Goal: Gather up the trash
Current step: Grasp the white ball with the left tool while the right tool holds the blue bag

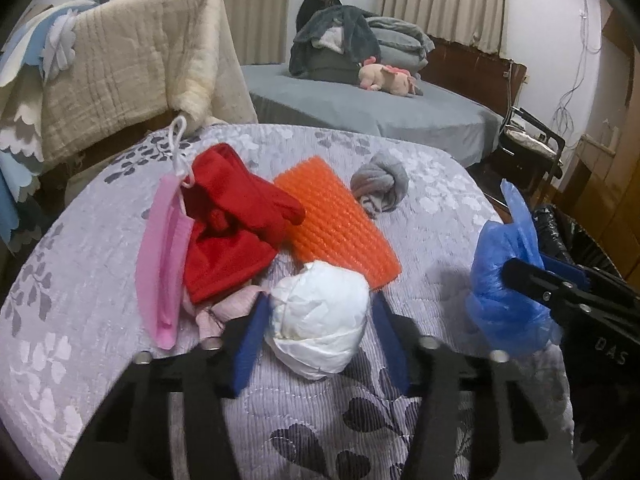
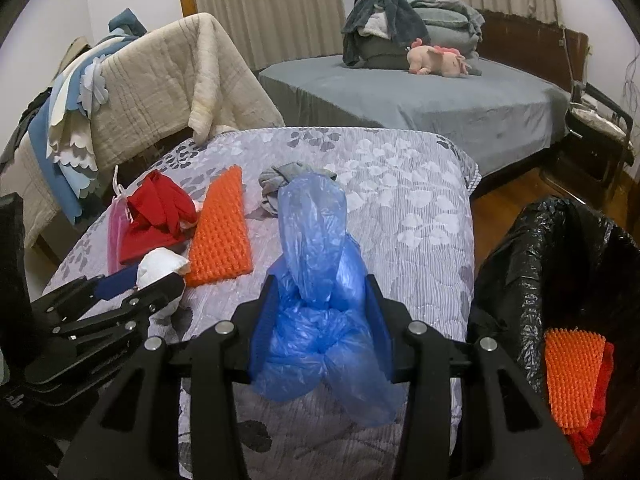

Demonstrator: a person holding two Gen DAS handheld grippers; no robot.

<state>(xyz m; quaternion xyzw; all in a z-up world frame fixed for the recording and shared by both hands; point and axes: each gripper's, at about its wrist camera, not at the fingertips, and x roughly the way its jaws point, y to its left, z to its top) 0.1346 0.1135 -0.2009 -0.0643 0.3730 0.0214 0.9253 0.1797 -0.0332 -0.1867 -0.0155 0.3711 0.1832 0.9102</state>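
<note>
A crumpled white paper wad (image 1: 320, 316) lies on the floral quilt (image 1: 100, 340), and my left gripper (image 1: 320, 300) is closed around it, its blue pads (image 1: 248, 340) against both sides. From the right wrist view the same gripper (image 2: 160, 276) comes in from the left with the wad (image 2: 160, 264) in it. My right gripper (image 2: 320, 280) is shut on a bunched blue plastic bag (image 2: 312, 248), held above the quilt's right part, close to a black bin bag (image 2: 560, 260).
On the quilt lie a red cloth (image 1: 228, 232), an orange bumpy sheet (image 1: 340, 224), a pink face mask (image 1: 160, 264) and a grey sock ball (image 1: 380, 188). The bin bag holds another orange sheet (image 2: 572, 376). A draped chair (image 1: 140, 72) and a bed (image 1: 360, 108) stand behind.
</note>
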